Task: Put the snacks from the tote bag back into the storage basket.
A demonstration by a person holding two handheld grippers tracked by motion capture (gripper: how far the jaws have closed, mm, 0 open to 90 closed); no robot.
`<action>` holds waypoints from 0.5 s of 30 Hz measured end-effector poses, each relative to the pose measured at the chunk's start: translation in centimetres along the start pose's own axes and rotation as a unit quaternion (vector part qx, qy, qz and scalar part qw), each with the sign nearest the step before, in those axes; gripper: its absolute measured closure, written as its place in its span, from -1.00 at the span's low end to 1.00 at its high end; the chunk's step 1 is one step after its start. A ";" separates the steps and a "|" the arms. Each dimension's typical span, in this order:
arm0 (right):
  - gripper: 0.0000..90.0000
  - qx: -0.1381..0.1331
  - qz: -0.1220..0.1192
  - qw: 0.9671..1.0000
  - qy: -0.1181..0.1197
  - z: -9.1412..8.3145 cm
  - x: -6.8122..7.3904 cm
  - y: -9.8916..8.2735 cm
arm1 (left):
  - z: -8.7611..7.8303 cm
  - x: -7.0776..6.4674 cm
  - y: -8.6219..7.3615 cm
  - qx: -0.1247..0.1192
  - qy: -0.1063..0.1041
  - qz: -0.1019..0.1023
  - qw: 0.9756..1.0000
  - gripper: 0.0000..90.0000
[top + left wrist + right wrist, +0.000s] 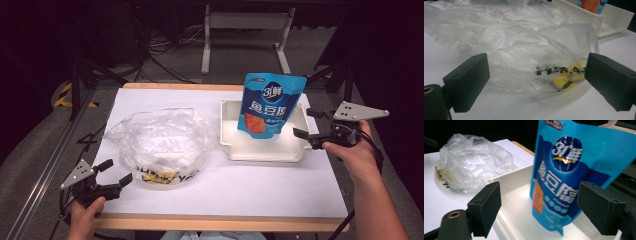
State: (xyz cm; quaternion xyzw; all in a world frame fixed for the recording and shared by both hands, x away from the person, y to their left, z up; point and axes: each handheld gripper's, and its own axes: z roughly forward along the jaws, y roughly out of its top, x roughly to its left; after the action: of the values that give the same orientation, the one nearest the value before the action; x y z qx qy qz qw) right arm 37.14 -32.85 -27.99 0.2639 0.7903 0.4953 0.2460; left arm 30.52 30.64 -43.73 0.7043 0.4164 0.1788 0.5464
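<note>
High view: the blue pouch (270, 104) stands upright inside the white tray (263, 149), leaning a little toward the tray's far wall, its printed front facing the person. The tray sits on the right half of the counter (225, 190), which is covered in white. Just beside the tray's right wall, the right tool (311, 123) hangs above the counter edge in the person's right hand (350, 152), its jaws spread and pointing at the tray; nothing is between them and they touch neither tray nor pouch. Left of the tray, near but apart from it, lies a crumpled clear plastic bag (160, 142) with black and yellow print along its near edge. Well to the left of the tray, at the counter's near left corner, the left tool (116, 172) is held in the left hand (84, 212), jaws spread wide and aimed at the bag, just short of it.

In the right gripper view the pouch (571, 182) rises from the tray (516, 220) beyond the two spread jaws, clear of both pads. In the left gripper view the bag (524, 55) lies on the counter past the open jaws, untouched, with a corner of the tray (609, 22) behind it.
</note>
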 end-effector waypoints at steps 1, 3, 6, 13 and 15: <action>-0.57 0.000 0.000 1.000 0.005 0.0 0.3 0.1 | 0.0 0.0 0.0 -0.001 0.000 0.000 1.000 -0.85; -0.57 0.002 0.010 1.000 0.022 -0.1 1.0 0.2 | -0.1 -0.1 0.0 -0.002 -0.001 0.001 1.000 -0.85; -0.59 0.017 0.008 0.998 0.056 0.2 2.2 0.3 | -0.2 -0.2 0.0 -0.004 -0.002 0.002 1.000 -0.85; -0.76 0.005 0.003 0.997 0.074 0.7 4.9 0.1 | -0.2 -0.3 0.1 -0.001 -0.006 0.011 1.000 -0.85; -0.78 0.005 0.008 0.997 0.078 1.0 5.5 -0.1 | -0.1 -0.3 0.1 -0.001 -0.007 0.010 1.000 -0.85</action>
State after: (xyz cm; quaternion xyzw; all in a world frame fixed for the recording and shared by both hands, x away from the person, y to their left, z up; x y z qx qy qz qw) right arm 33.73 -28.58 -29.20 0.2326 0.8074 0.5121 0.1781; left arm 30.31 30.50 -43.49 0.7092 0.4054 0.1800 0.5480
